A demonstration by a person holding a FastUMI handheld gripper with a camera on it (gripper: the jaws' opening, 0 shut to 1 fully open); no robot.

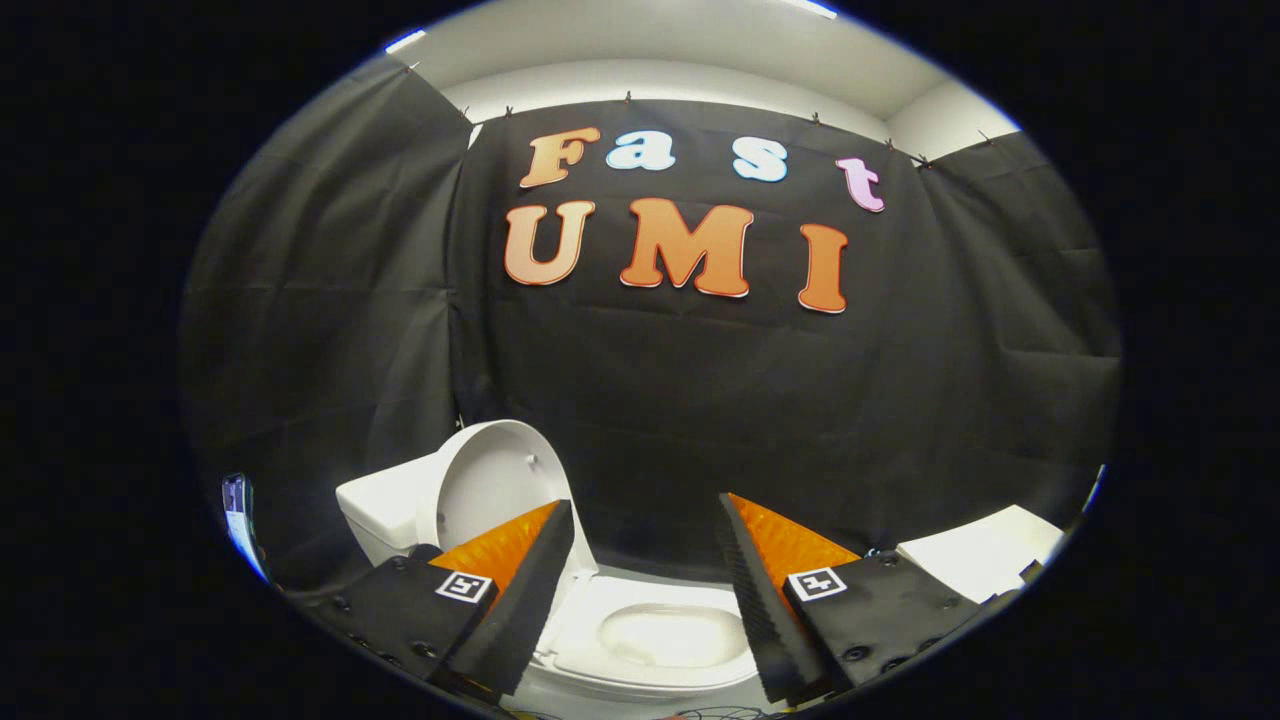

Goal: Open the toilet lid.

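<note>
**White toilet lid standing raised beyond spread fingers**

White porcelain is being seen between and below the two fingers of the gripper (pixel 645 520), which are being held wide apart with nothing pinched between them. A square black-and-white marker (pixel 466 586) is being carried on the left finger mount, and a matching marker (pixel 817 582) on the right one; no readable writing is being shown on either.

Directly under the gap, the toilet seat (pixel 600 622) is being left exposed, with the bowl opening (pixel 670 637) showing inside its ring. Nothing is being placed between the fingers and the seat.

Just beyond the left finger, the toilet lid (pixel 492 478) is being kept upright, its pale underside turned toward the camera. It appears to be leaning back against the tank (pixel 385 503) behind it.

Off to the right, a flat white surface (pixel 985 553) is being partly seen. Farthest back, black cloth (pixel 800 400) is being hung as the booth's wall, with a pale ceiling (pixel 680 40) above it.
</note>
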